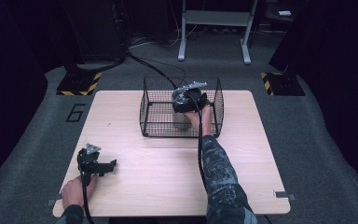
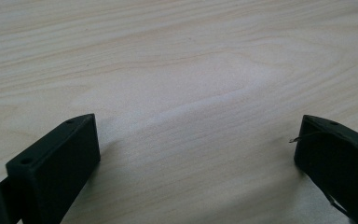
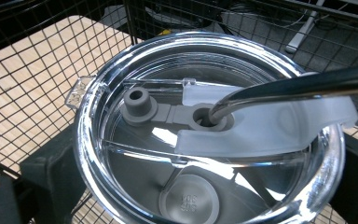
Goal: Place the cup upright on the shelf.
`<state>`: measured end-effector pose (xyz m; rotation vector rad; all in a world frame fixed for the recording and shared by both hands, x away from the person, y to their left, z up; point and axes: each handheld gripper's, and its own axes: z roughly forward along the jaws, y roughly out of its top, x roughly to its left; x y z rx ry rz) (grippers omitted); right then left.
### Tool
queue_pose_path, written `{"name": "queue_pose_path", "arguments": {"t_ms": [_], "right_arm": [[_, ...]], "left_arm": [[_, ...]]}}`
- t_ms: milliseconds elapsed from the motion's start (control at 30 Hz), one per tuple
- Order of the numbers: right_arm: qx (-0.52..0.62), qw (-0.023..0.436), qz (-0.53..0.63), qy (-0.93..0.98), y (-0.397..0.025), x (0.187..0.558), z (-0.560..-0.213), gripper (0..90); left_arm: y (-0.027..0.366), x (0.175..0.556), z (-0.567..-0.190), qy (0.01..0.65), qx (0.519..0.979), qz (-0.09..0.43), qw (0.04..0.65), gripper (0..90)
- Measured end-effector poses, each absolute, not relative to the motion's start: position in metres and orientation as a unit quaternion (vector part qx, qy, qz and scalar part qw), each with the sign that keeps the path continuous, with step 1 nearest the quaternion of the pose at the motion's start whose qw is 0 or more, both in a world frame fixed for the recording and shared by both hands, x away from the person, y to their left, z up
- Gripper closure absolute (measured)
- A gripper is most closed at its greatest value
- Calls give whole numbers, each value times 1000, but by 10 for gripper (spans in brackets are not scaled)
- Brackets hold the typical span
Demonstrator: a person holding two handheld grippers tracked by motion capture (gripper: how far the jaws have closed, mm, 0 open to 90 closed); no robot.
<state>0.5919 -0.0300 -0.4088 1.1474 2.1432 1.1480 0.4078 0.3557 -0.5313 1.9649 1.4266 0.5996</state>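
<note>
A pale wooden table (image 1: 168,177) stands on grey carpet in a dark room. Toward its far edge sits a black wire basket (image 1: 154,109); inside it, the right gripper (image 1: 186,100) clasps a lidded tumbler (image 3: 205,140), its body mostly hidden. The left gripper (image 1: 106,166) rests spread wide near the table's front-left corner.

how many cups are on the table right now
1. The cup stands inside the wire basket at the table's far side, between the right gripper's jaws; its clear lid has a metal straw.
</note>
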Motion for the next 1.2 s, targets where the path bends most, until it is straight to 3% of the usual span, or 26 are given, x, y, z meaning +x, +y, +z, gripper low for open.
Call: {"name": "queue_pose_path", "arguments": {"t_ms": [567, 800, 1200], "right_arm": [[437, 214, 406, 773, -28, 591, -403, 6], [450, 177, 401, 778, -34, 588, -396, 0], [438, 159, 400, 789, -59, 552, -367, 0]], "left_arm": [[356, 408, -531, 541, 746, 228, 315, 0], [356, 408, -532, 542, 745, 229, 316, 0], [356, 408, -531, 541, 746, 227, 315, 0]]}}
